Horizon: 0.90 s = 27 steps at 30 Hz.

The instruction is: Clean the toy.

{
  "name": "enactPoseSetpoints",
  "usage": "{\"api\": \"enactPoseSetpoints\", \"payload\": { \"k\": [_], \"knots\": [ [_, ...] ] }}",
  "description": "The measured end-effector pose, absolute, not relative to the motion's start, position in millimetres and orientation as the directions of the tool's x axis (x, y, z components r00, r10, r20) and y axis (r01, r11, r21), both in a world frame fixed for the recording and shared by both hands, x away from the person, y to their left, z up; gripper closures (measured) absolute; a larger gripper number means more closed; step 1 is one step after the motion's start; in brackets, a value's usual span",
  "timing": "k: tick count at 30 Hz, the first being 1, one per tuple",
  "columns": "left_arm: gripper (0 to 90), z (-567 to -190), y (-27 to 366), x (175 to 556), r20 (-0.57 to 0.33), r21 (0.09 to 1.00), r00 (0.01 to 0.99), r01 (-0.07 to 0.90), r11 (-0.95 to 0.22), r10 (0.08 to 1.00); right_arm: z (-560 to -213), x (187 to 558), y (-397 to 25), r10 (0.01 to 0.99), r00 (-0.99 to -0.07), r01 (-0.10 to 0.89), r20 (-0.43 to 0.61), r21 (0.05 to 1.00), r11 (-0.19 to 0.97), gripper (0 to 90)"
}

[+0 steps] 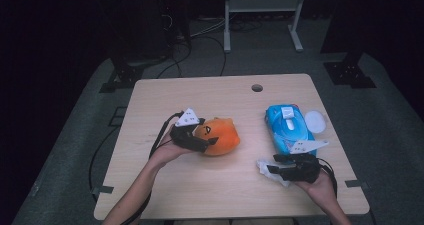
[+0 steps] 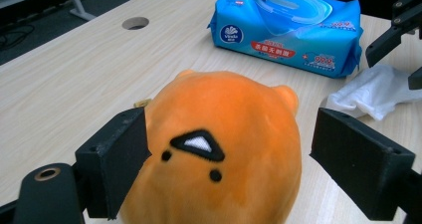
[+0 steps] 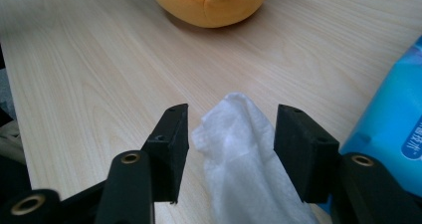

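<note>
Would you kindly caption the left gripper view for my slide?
Open left claw straddling an orange plush toy, with a blue wet-wipe pack and crumpled white wipe beyond.

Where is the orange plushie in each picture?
High view: the orange plush toy lies left of the table's middle, at the left gripper.
Left gripper view: the toy sits low in the centre, between the two open jaws.
Right gripper view: the toy is cut off by the top edge.
Shared landmark: the blue wipes pack.
</note>
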<state>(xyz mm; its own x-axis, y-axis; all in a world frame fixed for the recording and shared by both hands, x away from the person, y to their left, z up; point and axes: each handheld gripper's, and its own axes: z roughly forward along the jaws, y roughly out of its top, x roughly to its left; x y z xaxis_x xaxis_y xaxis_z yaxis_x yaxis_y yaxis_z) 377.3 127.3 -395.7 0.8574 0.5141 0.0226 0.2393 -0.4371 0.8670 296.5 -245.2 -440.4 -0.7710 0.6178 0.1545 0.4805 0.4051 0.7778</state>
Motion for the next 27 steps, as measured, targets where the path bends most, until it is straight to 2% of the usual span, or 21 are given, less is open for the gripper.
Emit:
{"api": "enactPoseSetpoints", "payload": {
  "k": [11,27],
  "knots": [
    [12.4,-396,159,362,0.022,0.868,0.83,0.26,-0.422,0.557,-439,295,-240,0.611,-0.779,0.467,0.144,0.783,0.411,42.5],
    [10.7,-413,184,344,-0.005,0.872,0.8,0.297,-0.389,0.6,-438,295,-233,0.605,-0.784,0.462,0.14,0.783,0.417,39.6]
  ]
}}
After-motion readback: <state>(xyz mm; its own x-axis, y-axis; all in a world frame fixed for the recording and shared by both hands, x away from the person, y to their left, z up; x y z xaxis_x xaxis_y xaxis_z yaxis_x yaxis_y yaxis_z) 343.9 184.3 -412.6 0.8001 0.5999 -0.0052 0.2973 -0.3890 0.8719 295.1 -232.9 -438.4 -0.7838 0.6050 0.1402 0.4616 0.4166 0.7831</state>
